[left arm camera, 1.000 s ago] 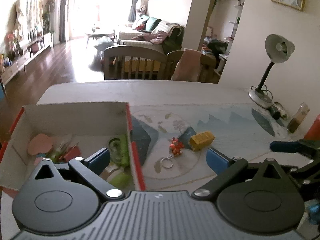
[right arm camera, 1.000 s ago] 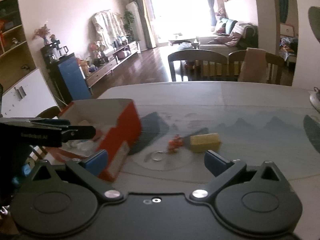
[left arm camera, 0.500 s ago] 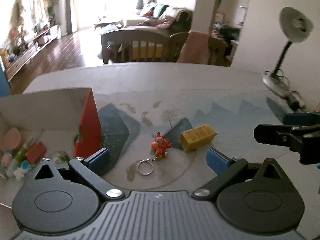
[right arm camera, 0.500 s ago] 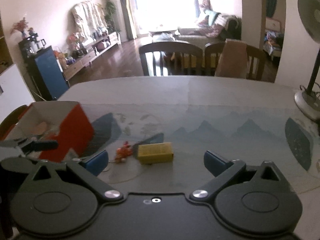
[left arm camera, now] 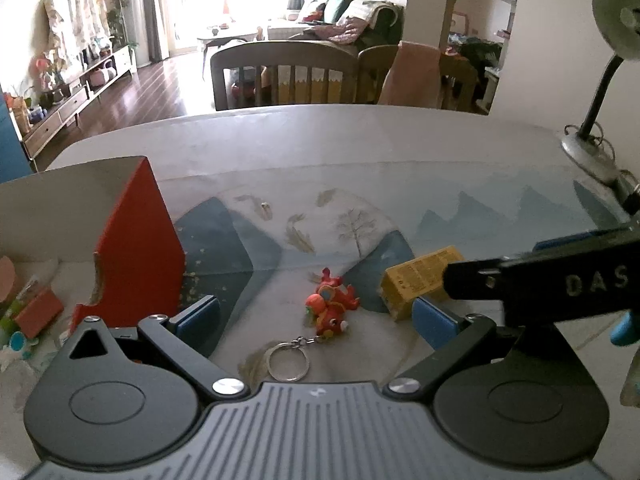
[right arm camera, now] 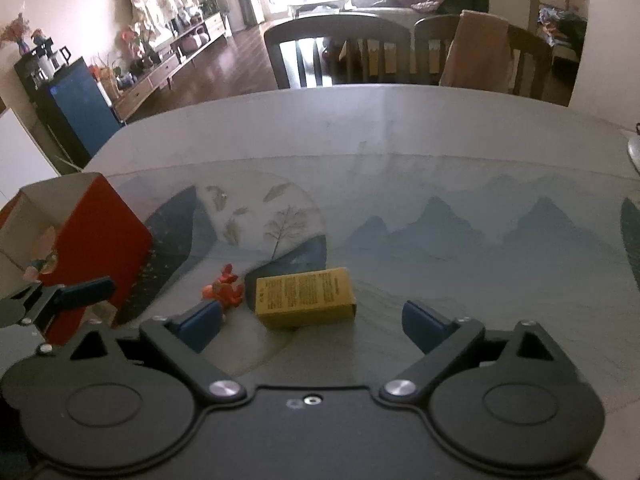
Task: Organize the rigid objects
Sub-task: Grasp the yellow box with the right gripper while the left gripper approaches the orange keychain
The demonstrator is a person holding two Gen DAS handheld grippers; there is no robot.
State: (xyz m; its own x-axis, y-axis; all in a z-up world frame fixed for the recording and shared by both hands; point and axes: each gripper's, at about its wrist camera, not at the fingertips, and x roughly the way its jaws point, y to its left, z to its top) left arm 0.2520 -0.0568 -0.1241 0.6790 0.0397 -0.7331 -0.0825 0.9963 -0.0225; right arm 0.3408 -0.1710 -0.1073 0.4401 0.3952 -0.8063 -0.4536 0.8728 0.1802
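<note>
A red toy keychain [left arm camera: 331,304] with a metal ring [left arm camera: 288,362] lies on the table mat, a yellow box [left arm camera: 420,276] to its right. My left gripper [left arm camera: 316,316] is open and empty, low over the keychain. My right gripper [right arm camera: 312,318] is open and empty, with the yellow box [right arm camera: 306,296] between its fingers and the keychain [right arm camera: 225,290] by its left finger. A red-sided cardboard box [left arm camera: 136,240] at the left holds several small items. The right gripper's finger shows in the left wrist view [left arm camera: 560,276].
A desk lamp [left arm camera: 600,80] stands at the table's far right. Wooden chairs [left arm camera: 288,72] stand behind the table's far edge. The red box shows in the right wrist view [right arm camera: 92,232] at the left.
My left gripper has moved right from over the box to over the keychain. My right gripper has moved forward and down to straddle the yellow box.
</note>
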